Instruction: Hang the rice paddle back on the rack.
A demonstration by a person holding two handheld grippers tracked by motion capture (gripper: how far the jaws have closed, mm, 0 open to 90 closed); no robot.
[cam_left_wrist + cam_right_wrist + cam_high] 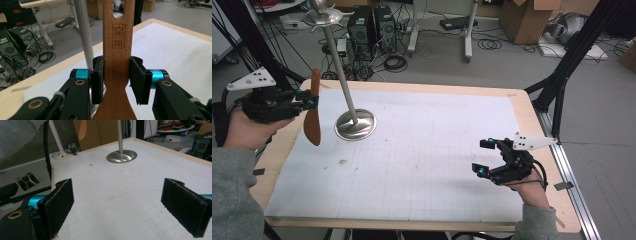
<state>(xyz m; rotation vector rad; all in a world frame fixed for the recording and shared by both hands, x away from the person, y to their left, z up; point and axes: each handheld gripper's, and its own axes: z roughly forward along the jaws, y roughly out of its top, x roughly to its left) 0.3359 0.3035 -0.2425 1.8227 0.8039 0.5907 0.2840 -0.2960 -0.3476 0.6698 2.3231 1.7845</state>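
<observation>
High view: left gripper (310,103) clamps the wooden spatula (313,118) (long axis upright), just left of the metal stand (355,124); right gripper (483,156) sits released, well apart.

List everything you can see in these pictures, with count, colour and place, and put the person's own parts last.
wooden spatula: one, reddish brown, held upright off the table at the left edge, hanging hole at the top.
metal stand: one, silver, round base on the table's far left part, tall pole with a hook ring at the top.
table: one, light wood rim, covered by a white gridded mat.
computer towers: two, black, on the floor beyond the table.
cardboard box: one, brown, on the floor, far right.
left gripper: one, black, shut on the wooden spatula.
right gripper: one, black, open, over the table's right side.
</observation>
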